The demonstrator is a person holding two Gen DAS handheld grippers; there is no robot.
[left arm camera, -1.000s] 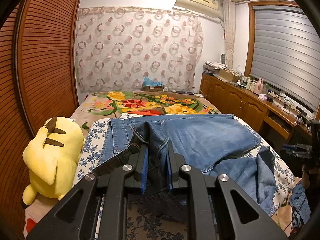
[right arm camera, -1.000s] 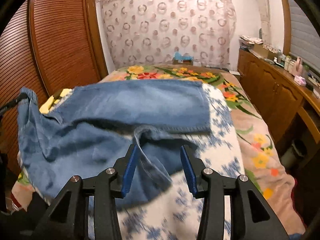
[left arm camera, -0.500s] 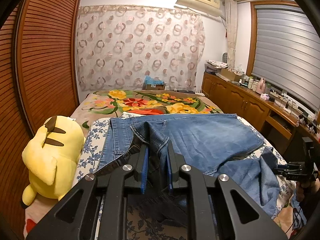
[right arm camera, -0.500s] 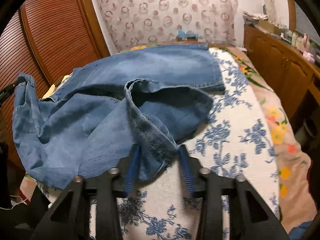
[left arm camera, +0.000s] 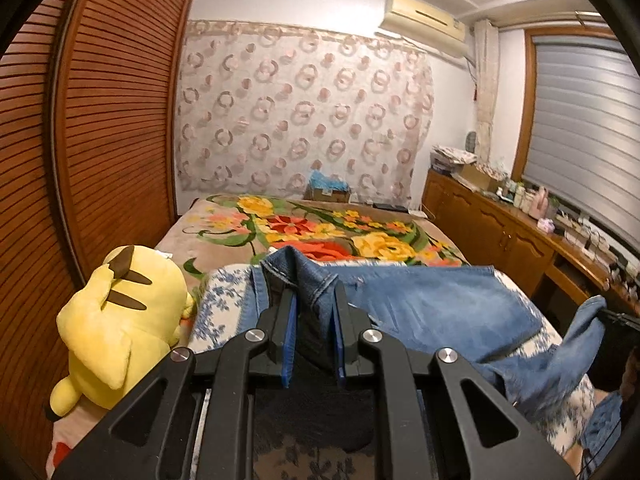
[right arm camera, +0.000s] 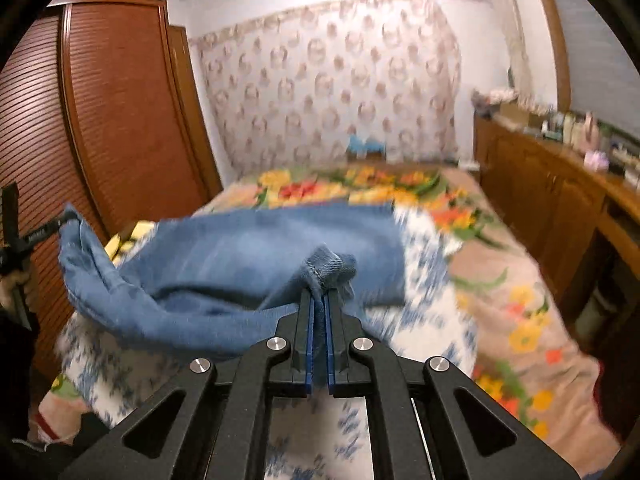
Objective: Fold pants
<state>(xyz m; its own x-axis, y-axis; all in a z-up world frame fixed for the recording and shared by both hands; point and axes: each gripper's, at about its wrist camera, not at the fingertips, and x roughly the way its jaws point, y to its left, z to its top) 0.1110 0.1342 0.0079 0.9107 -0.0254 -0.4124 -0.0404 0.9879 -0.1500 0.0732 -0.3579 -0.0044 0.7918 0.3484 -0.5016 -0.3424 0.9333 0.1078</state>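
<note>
Blue denim pants lie across a blue-and-white floral cloth on the bed. In the left wrist view my left gripper is shut on a bunched edge of the pants, lifted off the cloth. At the right edge of that view the other gripper's black tip holds a raised corner of denim. In the right wrist view my right gripper is shut on a folded edge of the pants, which hang between both grippers. The left gripper's tip shows at far left, clamped on the other corner.
A yellow plush toy lies at the bed's left side by the wooden louvred wardrobe. A flowered blanket covers the far half of the bed. A wooden sideboard with clutter runs along the right wall.
The right gripper's jaws closed onto the pants' edge and lifted it off the cloth. The left gripper rose too, carrying its bunched denim higher.
</note>
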